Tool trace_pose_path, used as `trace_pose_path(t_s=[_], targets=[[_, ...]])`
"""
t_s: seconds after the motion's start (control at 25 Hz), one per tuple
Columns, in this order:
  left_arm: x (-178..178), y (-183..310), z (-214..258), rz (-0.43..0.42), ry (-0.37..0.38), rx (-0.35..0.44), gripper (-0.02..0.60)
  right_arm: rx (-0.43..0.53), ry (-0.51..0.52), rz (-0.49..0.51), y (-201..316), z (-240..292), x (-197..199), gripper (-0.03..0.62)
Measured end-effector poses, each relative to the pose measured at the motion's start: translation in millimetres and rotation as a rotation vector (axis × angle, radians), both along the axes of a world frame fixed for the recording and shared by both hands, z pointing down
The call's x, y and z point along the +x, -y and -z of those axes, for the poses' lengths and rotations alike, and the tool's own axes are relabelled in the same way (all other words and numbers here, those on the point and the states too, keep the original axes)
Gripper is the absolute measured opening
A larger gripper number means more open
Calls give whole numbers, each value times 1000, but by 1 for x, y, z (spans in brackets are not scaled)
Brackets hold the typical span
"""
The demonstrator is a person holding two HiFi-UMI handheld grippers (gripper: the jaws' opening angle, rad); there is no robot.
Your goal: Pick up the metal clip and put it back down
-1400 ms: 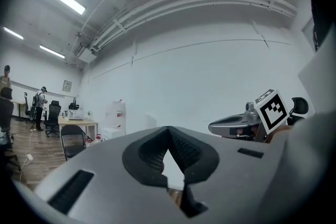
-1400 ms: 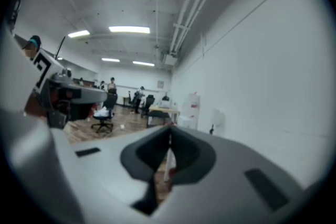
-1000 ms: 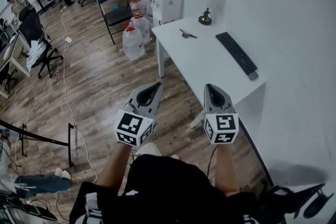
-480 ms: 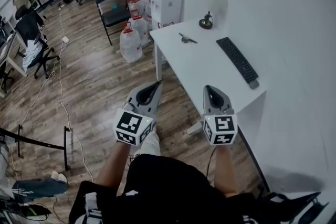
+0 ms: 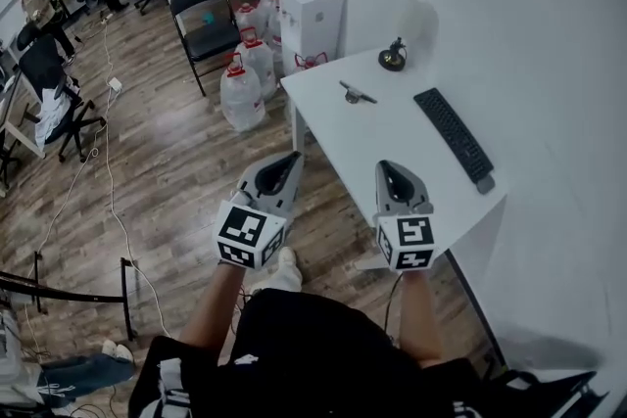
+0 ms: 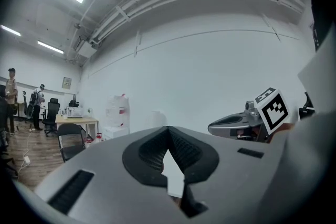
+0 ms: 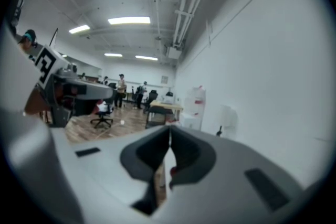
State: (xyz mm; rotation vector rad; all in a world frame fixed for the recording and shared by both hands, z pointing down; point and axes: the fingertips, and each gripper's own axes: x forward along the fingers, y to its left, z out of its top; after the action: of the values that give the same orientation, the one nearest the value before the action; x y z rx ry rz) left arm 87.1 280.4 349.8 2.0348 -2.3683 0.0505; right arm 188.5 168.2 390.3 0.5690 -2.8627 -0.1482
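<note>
Metal clip lies on table, well ahead of left gripper and right gripper, both jaws pressed together

The metal clip lies on the table toward its far left, the keyboard to its right (by the wall). Water jugs stand left of the table, a chair behind them.
</note>
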Motion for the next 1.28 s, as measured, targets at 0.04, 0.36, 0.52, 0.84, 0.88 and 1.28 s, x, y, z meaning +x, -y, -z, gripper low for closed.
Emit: trace_pose_path(t_s=[0.04,0.36,0.52,0.84,0.88,1.28], targets=[[-10,5,1,-4,3,-4,23,-4,-6,-7,5,0,-9,35],[-87,36,-4,-35,-32,-19,23,-16,-32,-45,34,-2,-80,35],[-122,51,-6,-52,-51,-14,23,-13,-50,-61,44,-5,-111,35],[-166,69,-15,-97,-86,-19,23,-17,-77,-98,54,-12,-152,35],[-169,73,-16,-103,-93,-21,23,-16,-83,-99,56,-14,-155,35],[-175,113,-36,-178,-116,-62,23,-48,-95,-156,89,-31,-160,35]])
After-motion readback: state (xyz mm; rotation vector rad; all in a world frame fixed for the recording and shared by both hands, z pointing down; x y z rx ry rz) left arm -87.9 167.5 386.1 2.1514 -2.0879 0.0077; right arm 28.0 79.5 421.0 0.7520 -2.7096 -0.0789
